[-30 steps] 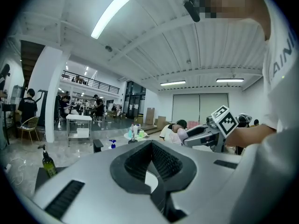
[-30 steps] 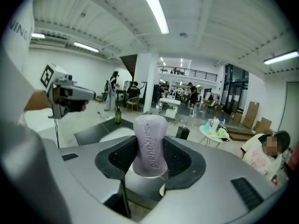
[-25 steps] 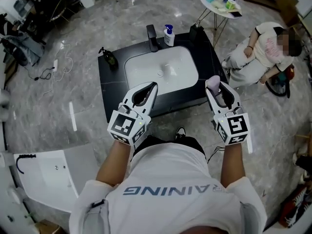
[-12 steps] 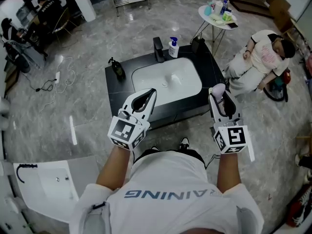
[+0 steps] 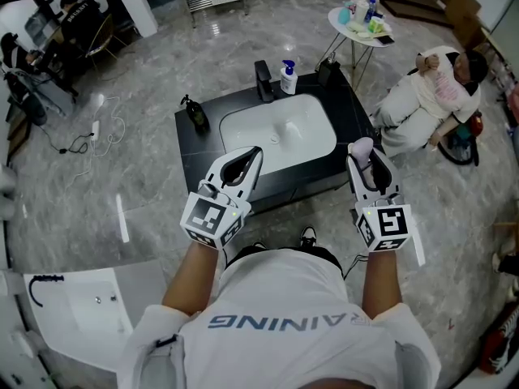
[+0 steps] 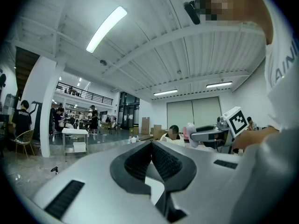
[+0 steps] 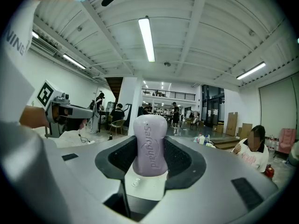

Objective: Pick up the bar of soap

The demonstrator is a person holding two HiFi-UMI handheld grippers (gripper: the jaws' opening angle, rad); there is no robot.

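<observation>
A pale purple bar of soap (image 7: 150, 145) stands upright between the jaws of my right gripper (image 7: 150, 146), which is shut on it. In the head view the soap (image 5: 359, 147) pokes out of the right gripper (image 5: 365, 156), held level in front of the person, off the right front corner of the black counter (image 5: 189, 141). My left gripper (image 5: 250, 156) is raised beside it over the counter's front edge. Its jaws meet at the tips with nothing between them, as the left gripper view shows for the left gripper (image 6: 151, 146).
A white basin (image 5: 278, 133) is set in the black counter, with a black tap (image 5: 263, 80), a white pump bottle (image 5: 288, 78) and a dark bottle (image 5: 195, 113) round it. A person sits at the right (image 5: 430, 96) beside a small round table (image 5: 362, 16).
The head view has shifted, so the counter sits a little lower and further right in the picture. Both grippers hold almost the same pose, the right one still shut on the soap.
</observation>
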